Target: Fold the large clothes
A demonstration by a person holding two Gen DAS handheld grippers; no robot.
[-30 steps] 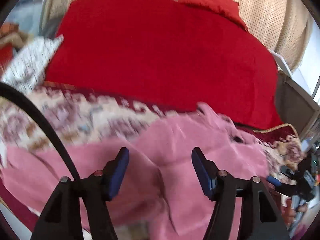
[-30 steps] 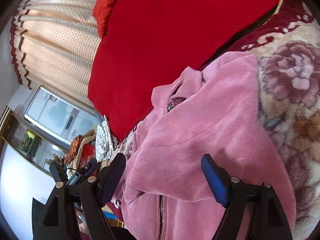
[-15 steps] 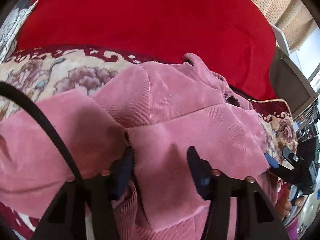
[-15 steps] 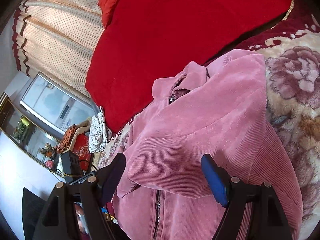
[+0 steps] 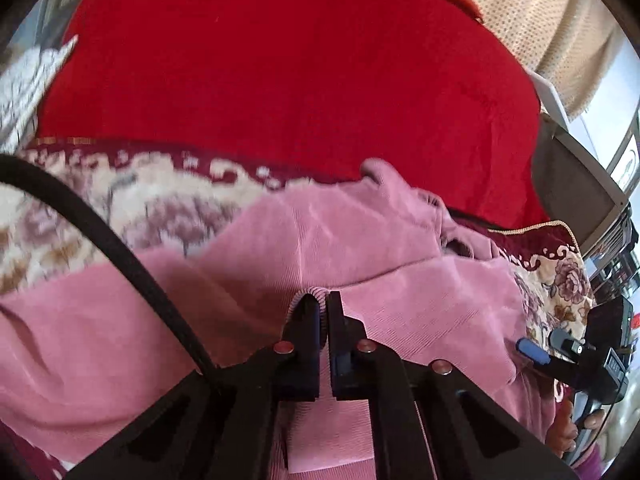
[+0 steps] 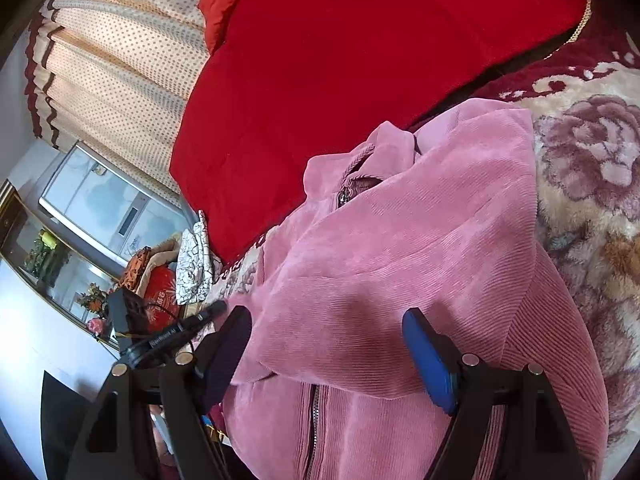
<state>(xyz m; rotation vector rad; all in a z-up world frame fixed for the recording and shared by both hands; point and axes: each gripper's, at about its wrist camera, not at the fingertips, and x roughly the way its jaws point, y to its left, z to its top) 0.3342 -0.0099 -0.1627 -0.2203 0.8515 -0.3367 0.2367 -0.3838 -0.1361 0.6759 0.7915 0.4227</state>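
Left tool [image 5: 323, 304] pinched tight on a pink fabric ridge, right tool [image 6: 328, 340] spread wide, pads clear.

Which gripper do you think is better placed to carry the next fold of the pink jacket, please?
Probably the left: the left gripper is already shut on a ribbed edge of the pink jacket, while the right gripper hangs open above it.
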